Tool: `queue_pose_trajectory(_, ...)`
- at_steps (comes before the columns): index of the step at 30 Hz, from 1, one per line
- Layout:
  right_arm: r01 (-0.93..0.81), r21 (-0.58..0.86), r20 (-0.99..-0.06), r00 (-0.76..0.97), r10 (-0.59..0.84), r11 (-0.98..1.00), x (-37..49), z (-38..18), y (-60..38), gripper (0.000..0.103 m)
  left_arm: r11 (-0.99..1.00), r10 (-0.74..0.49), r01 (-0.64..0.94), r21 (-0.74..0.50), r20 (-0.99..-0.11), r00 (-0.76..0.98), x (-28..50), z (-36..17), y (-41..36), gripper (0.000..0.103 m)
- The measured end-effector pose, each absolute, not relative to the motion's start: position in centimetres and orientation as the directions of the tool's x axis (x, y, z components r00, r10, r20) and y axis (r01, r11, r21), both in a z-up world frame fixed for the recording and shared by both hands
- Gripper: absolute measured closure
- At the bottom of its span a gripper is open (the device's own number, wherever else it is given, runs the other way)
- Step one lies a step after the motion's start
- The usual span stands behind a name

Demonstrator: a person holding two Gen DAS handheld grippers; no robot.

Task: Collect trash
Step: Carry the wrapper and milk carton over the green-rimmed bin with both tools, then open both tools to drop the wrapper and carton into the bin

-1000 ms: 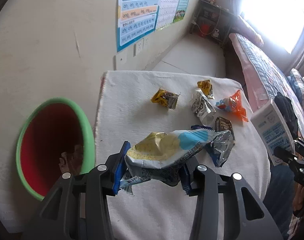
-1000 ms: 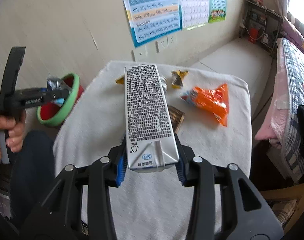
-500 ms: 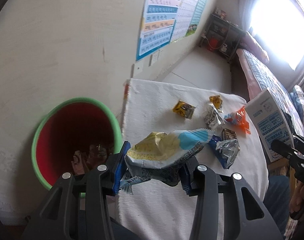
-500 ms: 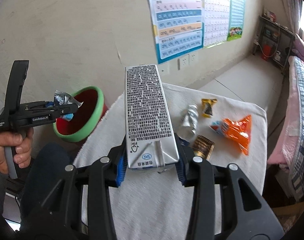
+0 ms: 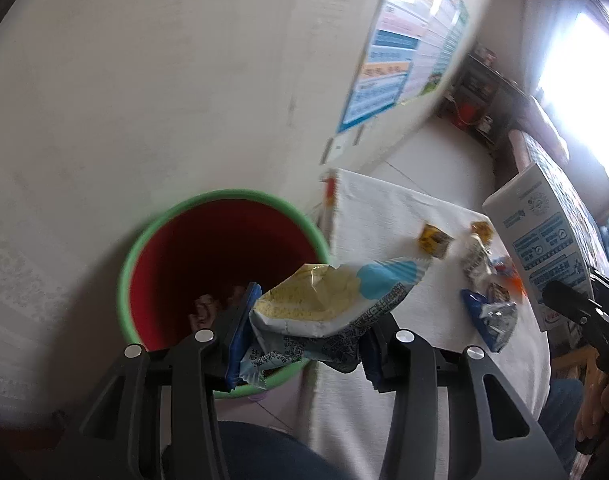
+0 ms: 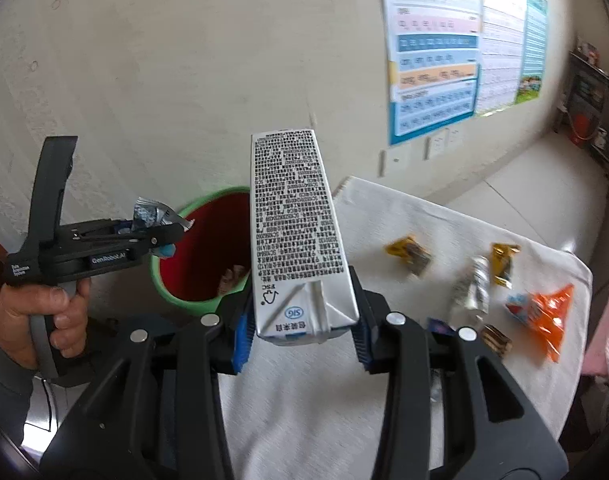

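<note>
1. Since the earlier frames both grippers have swung toward the red bin [image 5: 224, 264] with the green rim; it now fills the left wrist view's centre instead of sitting at 9 o'clock.
2. The left gripper [image 5: 304, 332] keeps its jaws clamped on the crumpled snack bag [image 5: 336, 300]; the right gripper [image 6: 300, 332] keeps its jaws clamped on the milk carton [image 6: 296, 232], now in front of the bin's right rim.
3. Motion blur smears the wrappers [image 6: 472, 288] on the white table [image 6: 344, 400]; the bin's contents are hard to make out.
4. Only the right wrist view shows the person's hand [image 6: 44, 320] on the left gripper's handle.
</note>
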State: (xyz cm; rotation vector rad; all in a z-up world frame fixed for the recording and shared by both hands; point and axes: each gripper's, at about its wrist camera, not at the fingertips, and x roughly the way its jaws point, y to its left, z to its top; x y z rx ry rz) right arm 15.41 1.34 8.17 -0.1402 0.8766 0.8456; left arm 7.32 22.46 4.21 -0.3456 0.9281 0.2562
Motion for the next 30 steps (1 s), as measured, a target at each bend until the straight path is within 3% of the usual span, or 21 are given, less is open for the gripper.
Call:
queue_pose_trajectory(24,-0.806,0.251,-0.734,0.203,0.648,0.536,15.9,6.3,15.2,0.063,0.849,0.087,-0.477,-0.229,-0.829,0.552,5.7,1.7,32.1,0.059)
queue_pose_trajectory(27,-0.81,0.248,-0.744,0.192,0.64,0.531,15.9,5.8,16.0,0.063,0.84,0.092,-0.488,-0.236,-0.825,0.557,6.0,1.9,32.8,0.052)
queue_pose_trajectory(28,-0.813,0.243,-0.752,0.187,0.632,0.529,15.9,5.5,16.3,0.06,0.836,0.095,-0.494,-0.238,-0.824,0.558,6.2,1.9,32.9,0.039)
queue_pose_trajectory(29,-0.817,0.229,-0.762,0.188,0.62,0.529,15.8,5.3,16.5,0.054,0.827,0.104,-0.507,-0.241,-0.822,0.56,6.2,2.0,33.2,0.032)
queue_pose_trajectory(30,-0.818,0.209,-0.768,0.202,0.608,0.536,15.6,5.2,16.6,0.038,0.82,0.11,-0.517,-0.245,-0.82,0.562,6.1,2.0,33.5,0.024)
